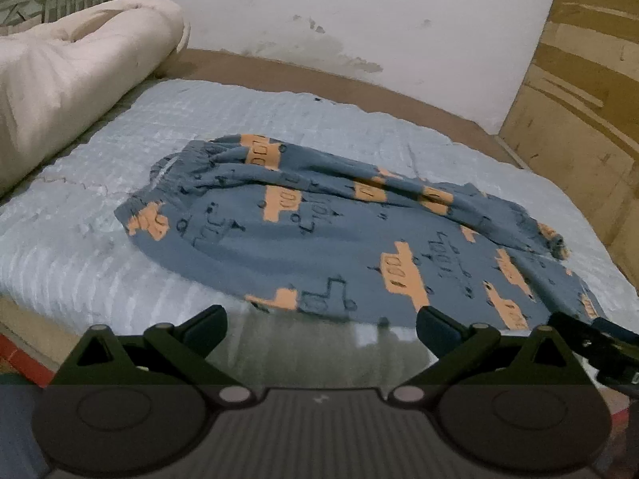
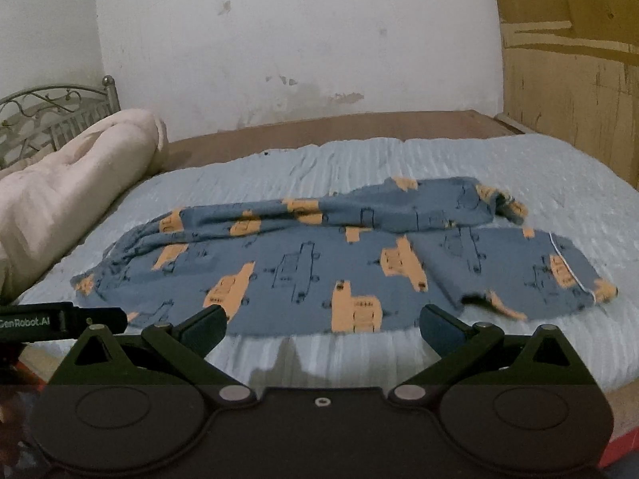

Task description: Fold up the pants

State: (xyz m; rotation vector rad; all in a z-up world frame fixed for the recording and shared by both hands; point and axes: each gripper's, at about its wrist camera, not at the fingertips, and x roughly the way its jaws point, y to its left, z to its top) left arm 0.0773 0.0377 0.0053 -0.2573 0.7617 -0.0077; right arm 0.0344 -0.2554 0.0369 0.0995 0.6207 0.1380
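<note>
The left claw (image 1: 321, 321) hovers at the near edge of the bed, its two dark fingers spread wide apart and holding nothing, while the right claw (image 2: 321, 321) hangs beside it in the same state, jaws apart and empty. Just beyond both lie the pants (image 2: 319, 255), blue-grey with orange vehicle prints and dark line drawings, stretched lengthwise across the pale blue quilted cover (image 2: 399, 159). The elastic waistband (image 1: 175, 175) sits toward the left, bunched and wrinkled; the leg ends reach to the right, where one cuff (image 2: 575, 267) lies flat and the other leg (image 2: 399, 203) is twisted and rumpled along the far side. The near hem of the garment lies close to the fingertips of both claws, not touching them. A rolled cream comforter (image 2: 68, 183) rests at the left side of the bed, in front of a metal scrollwork headboard (image 2: 48, 107). A brown mattress edge (image 2: 319, 127) shows behind the cover, under a stained white wall (image 2: 299, 40), with a wooden panel (image 2: 567, 60) standing at the right
</note>
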